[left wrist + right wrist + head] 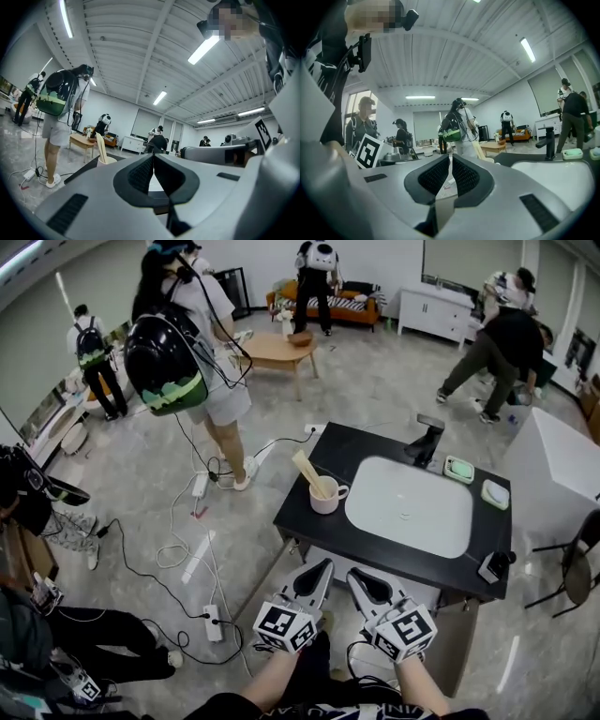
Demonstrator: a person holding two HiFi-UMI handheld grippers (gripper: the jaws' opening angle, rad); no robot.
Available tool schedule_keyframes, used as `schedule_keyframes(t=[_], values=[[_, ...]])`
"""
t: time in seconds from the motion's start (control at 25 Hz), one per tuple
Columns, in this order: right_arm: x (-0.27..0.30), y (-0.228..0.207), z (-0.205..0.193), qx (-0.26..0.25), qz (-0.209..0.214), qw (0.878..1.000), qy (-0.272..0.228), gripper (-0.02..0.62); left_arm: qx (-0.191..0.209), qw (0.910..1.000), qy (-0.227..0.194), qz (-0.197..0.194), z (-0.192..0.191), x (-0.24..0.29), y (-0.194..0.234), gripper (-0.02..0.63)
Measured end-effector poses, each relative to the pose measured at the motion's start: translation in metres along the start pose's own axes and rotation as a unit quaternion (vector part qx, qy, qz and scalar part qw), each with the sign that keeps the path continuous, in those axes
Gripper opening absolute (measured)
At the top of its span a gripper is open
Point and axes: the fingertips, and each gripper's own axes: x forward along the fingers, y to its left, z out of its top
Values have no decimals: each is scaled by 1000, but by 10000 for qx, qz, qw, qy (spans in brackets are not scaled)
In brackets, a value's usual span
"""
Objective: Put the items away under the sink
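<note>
A black counter (309, 512) carries a white sink basin (409, 506) and a black faucet (427, 439). On its left part stands a pink cup (326, 494) holding wooden utensils (307, 472). Two green soap dishes (458, 470) (495, 494) lie behind the basin, and a small black item (494, 566) rests at the front right corner. My left gripper (325, 565) and right gripper (353, 575) hover side by side just below the counter's front edge, both shut and empty. The left gripper view shows the cup (107, 161) beyond the closed jaws. The right gripper view shows the faucet (547, 140).
Cables and power strips (212, 622) trail over the floor to the left. A person with a backpack (197, 343) stands behind the counter's left side, others further off. A white table (567, 451) and a chair (577, 568) stand at the right.
</note>
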Motion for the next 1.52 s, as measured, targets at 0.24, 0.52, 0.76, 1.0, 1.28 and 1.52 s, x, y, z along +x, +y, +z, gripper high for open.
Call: schedule_keyframes(t=[0.24, 0.52, 0.76, 1.0, 1.28, 1.52], values=[[44, -27, -3, 94, -49, 9999, 104, 43, -47, 9999, 89, 24, 0, 31, 37, 9], [80, -52, -14, 240, -125, 9993, 273, 43, -99, 9997, 235, 44, -4, 59, 72, 9], [98, -77, -29, 398, -294, 9975, 497, 43, -221, 9989, 418, 70, -19, 75, 94, 11], [119, -97, -41, 480, -450, 9949, 768, 44, -270, 9979, 595, 18, -27, 90, 115, 11], [146, -119, -49, 525, -509, 9929, 935, 44, -233, 9978, 554, 273, -22, 110, 156, 50], [167, -129, -48, 482, -447, 9929, 991, 44, -321, 9971, 524, 456, -13, 136, 192, 196]])
